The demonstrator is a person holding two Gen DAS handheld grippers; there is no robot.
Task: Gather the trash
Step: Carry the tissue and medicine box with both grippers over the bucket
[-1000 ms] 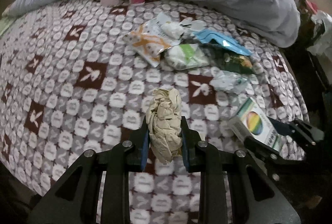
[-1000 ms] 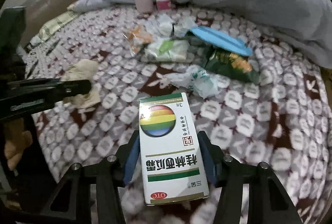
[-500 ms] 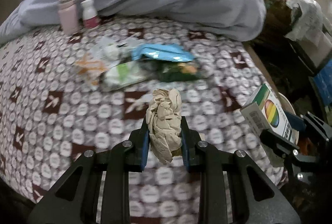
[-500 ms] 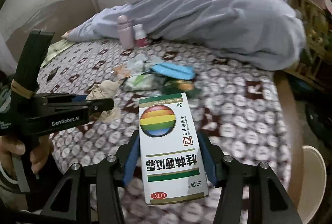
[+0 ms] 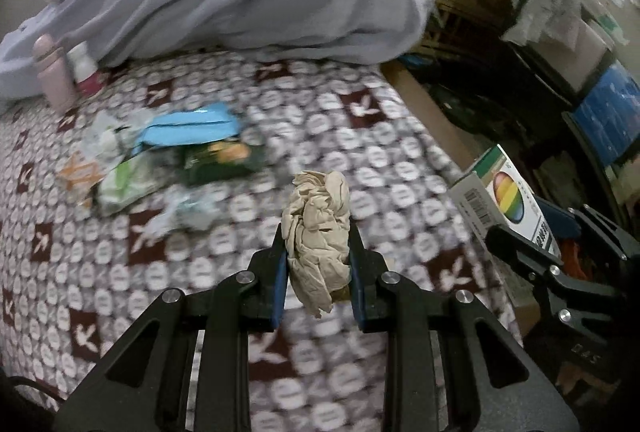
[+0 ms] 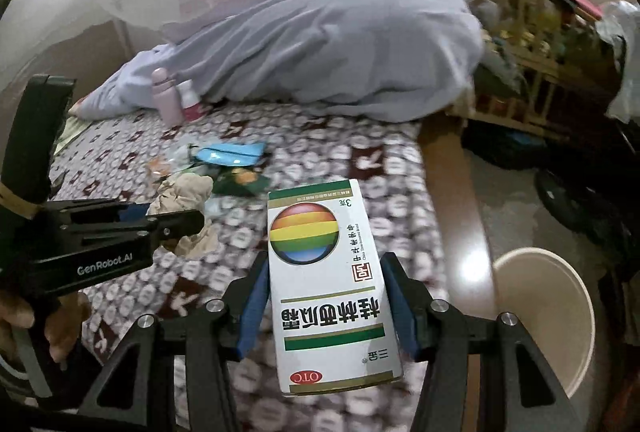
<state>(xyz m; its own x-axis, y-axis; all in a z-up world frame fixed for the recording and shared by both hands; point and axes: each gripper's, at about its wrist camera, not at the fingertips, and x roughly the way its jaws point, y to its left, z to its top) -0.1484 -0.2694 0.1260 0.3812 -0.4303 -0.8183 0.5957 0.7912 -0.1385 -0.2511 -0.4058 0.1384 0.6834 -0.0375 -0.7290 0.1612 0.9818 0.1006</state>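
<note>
The bed (image 5: 340, 135), under its patterned blanket, is the landmark: the cream bin (image 6: 548, 312) sits on the floor just off its right edge, and only a part of its rim shows, so its depth and contents cannot be made out. The right claw (image 6: 328, 296) is pinching the medicine box (image 6: 328, 284) by its long sides, above the bed's edge and short of the bin; if it lets go from here, I judge the box could land on the bed frame or the floor. The left claw (image 5: 318, 260) is squeezing a crumpled tissue (image 5: 316, 228) over the bed, and the loose wad could slip free. More wrappers (image 5: 192, 147) lie heaped on the bed near two bottles (image 5: 68, 71), blurred beyond reading. The dark clutter off the bed's right side is unclear.
</note>
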